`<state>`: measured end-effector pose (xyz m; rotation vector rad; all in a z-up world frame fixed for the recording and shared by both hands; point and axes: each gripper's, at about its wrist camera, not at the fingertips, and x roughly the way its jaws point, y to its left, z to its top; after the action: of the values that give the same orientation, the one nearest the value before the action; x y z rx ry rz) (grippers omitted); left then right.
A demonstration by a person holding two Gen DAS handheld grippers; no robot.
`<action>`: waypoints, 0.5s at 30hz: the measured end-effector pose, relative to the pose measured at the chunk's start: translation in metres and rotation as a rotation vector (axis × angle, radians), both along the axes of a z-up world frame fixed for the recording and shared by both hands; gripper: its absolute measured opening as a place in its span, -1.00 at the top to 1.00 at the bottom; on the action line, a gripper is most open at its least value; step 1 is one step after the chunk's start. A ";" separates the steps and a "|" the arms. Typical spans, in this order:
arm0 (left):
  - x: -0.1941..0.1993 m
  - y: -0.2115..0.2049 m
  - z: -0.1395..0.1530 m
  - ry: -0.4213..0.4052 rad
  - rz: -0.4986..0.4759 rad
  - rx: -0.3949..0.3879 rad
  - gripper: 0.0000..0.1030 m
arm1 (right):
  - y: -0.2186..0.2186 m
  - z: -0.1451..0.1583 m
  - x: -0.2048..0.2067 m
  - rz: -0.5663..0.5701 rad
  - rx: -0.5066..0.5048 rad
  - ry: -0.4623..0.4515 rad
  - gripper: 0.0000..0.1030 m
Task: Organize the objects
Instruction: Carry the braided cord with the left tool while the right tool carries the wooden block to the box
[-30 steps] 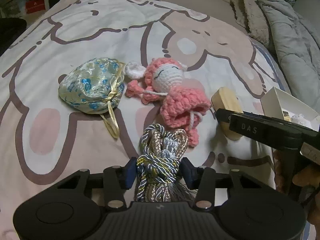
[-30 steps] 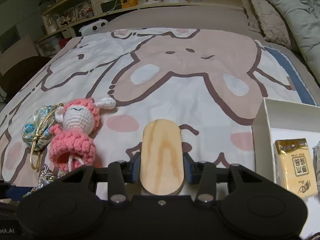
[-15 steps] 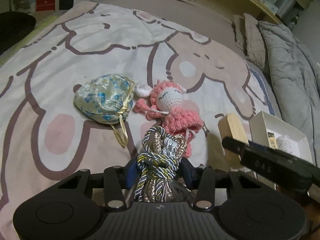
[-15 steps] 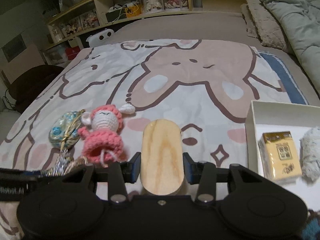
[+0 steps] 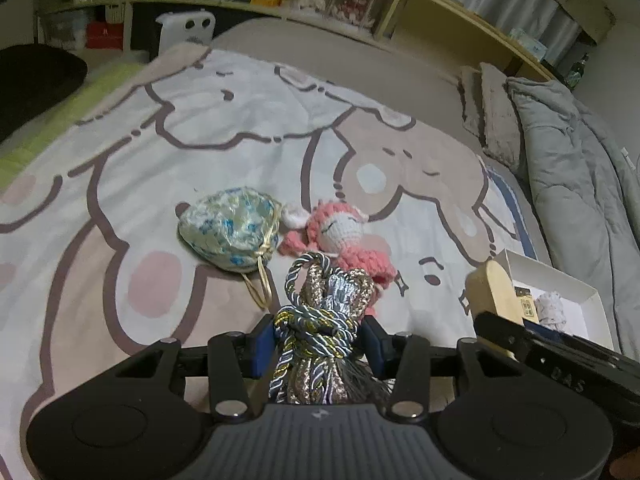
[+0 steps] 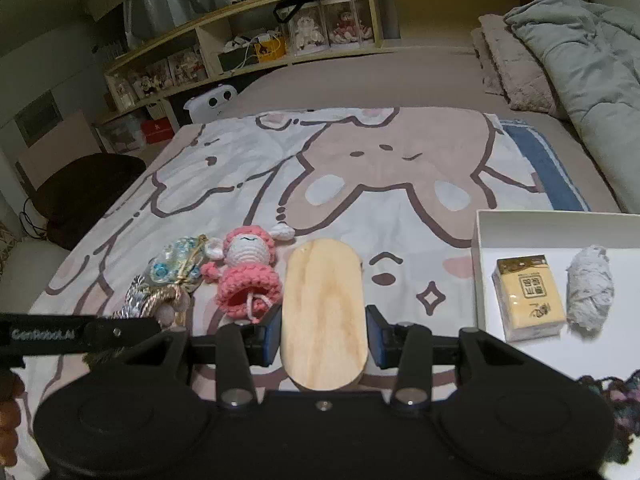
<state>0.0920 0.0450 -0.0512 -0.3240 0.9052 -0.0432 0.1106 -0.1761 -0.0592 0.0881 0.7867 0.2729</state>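
My left gripper [image 5: 318, 338] is shut on a silver and gold corded tassel pouch [image 5: 324, 312], held above the bedspread. My right gripper [image 6: 323, 334] is shut on a rounded wooden block [image 6: 323, 312], also lifted; the block shows in the left wrist view [image 5: 490, 292] too. A pink crochet doll [image 5: 344, 240] [image 6: 248, 272] and a blue-and-gold brocade drawstring pouch [image 5: 230, 234] [image 6: 178, 264] lie on the bed ahead. A white box [image 6: 560, 224] [image 5: 576, 284] at the right holds a yellow packet [image 6: 528, 296] and a white yarn bundle [image 6: 590, 292].
The bed carries a cartoon bunny blanket [image 6: 360, 168]. A grey duvet [image 6: 580, 48] and pillows [image 6: 508, 60] lie at the far right. Shelves with figures [image 6: 320, 28] run behind the bed. A dark chair [image 6: 84, 188] stands at the left.
Both grippers have risen and pulled back with their loads; the doll, brocade pouch and white box look smaller and farther. More of the shelves and room shows.
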 end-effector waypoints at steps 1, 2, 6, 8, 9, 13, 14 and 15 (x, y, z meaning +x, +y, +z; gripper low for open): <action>-0.001 -0.001 0.002 -0.005 -0.001 0.003 0.09 | -0.001 0.002 -0.002 0.000 -0.001 -0.002 0.15; -0.001 -0.002 0.004 -0.012 -0.005 0.012 0.09 | -0.002 0.004 -0.004 -0.001 -0.004 -0.002 0.15; -0.005 -0.009 0.014 -0.039 -0.020 0.040 0.09 | -0.009 0.014 -0.007 -0.014 -0.017 -0.004 0.15; -0.006 -0.014 0.020 -0.053 -0.040 0.052 0.09 | -0.015 0.021 -0.009 -0.021 -0.020 -0.009 0.15; -0.007 -0.018 0.024 -0.064 -0.048 0.061 0.09 | -0.018 0.025 -0.010 -0.022 -0.021 -0.012 0.15; -0.009 -0.034 0.035 -0.091 -0.067 0.101 0.09 | -0.033 0.041 -0.017 -0.029 -0.035 -0.041 0.14; -0.009 -0.038 0.037 -0.093 -0.070 0.102 0.09 | -0.038 0.045 -0.018 -0.032 -0.037 -0.044 0.14; -0.008 -0.043 0.040 -0.095 -0.076 0.103 0.09 | -0.043 0.048 -0.019 -0.036 -0.038 -0.046 0.14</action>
<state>0.0841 0.0022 -0.0109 -0.1905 0.8224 -0.0811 0.0913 -0.2190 -0.0115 0.0599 0.7440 0.2250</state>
